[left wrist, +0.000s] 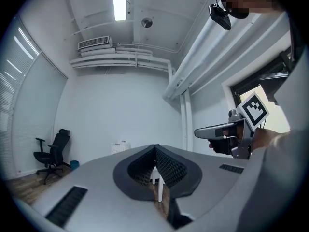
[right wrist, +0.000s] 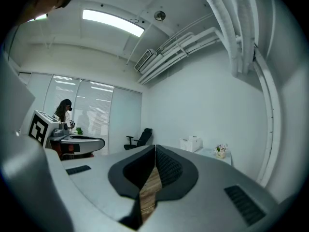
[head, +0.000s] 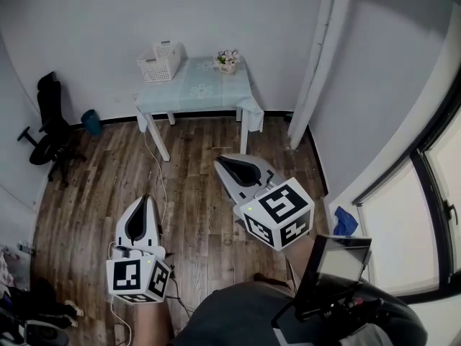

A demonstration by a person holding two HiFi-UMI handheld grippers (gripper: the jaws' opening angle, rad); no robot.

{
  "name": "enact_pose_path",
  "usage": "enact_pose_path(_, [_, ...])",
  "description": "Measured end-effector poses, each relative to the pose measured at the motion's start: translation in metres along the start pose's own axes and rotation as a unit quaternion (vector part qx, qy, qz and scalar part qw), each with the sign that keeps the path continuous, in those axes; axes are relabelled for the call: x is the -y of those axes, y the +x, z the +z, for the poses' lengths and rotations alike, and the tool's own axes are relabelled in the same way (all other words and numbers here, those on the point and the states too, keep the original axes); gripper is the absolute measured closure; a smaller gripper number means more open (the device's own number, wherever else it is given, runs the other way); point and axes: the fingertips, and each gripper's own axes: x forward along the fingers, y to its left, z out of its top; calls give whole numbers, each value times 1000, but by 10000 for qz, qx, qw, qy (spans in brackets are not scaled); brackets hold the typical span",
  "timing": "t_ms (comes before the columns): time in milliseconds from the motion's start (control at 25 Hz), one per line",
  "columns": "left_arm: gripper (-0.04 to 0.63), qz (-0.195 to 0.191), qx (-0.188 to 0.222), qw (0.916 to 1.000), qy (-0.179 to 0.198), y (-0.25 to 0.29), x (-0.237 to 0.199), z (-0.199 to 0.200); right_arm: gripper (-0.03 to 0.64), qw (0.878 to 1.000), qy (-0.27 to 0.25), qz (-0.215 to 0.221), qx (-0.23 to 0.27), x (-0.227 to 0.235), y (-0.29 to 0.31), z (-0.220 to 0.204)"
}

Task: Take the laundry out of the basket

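A white laundry basket stands on the left end of a small table with a pale blue cloth, against the far wall. What lies in it is too small to make out. My left gripper hangs low over the wooden floor, well short of the table, jaws shut and empty. Higher and closer to the table, my right gripper is also shut with nothing in it. The basket shows far off in the left gripper view, as does the basket in the right gripper view.
A small pot of flowers sits on the table beside the basket. A black office chair and a blue bin stand at the left wall. A white pillar and a blue object are at the right. Cables trail over the floor.
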Motion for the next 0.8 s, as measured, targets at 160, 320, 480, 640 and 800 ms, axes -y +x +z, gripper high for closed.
enact_pose_path(160, [586, -132, 3, 9999, -19, -4, -10, -3, 601, 10000, -26, -64, -6, -12, 8, -1])
enact_pose_path(320, [586, -286, -40, 9996, -10, -6, -22, -11, 600, 9999, -59, -121, 8, -21, 15, -5])
enact_pose_path(480, [586, -310, -87, 9994, -87, 0, -31, -19, 601, 9999, -101, -62, -44, -22, 23, -10])
enact_pose_path(640, [586, -447, -103, 9989, 49, 24, -31, -22, 600, 9999, -143, 87, -30, -11, 41, -14])
enact_pose_path(800, [586, -346, -109, 9993, 41, 62, -41, -18, 600, 9998, -26, 190, 103, 21, 70, -14])
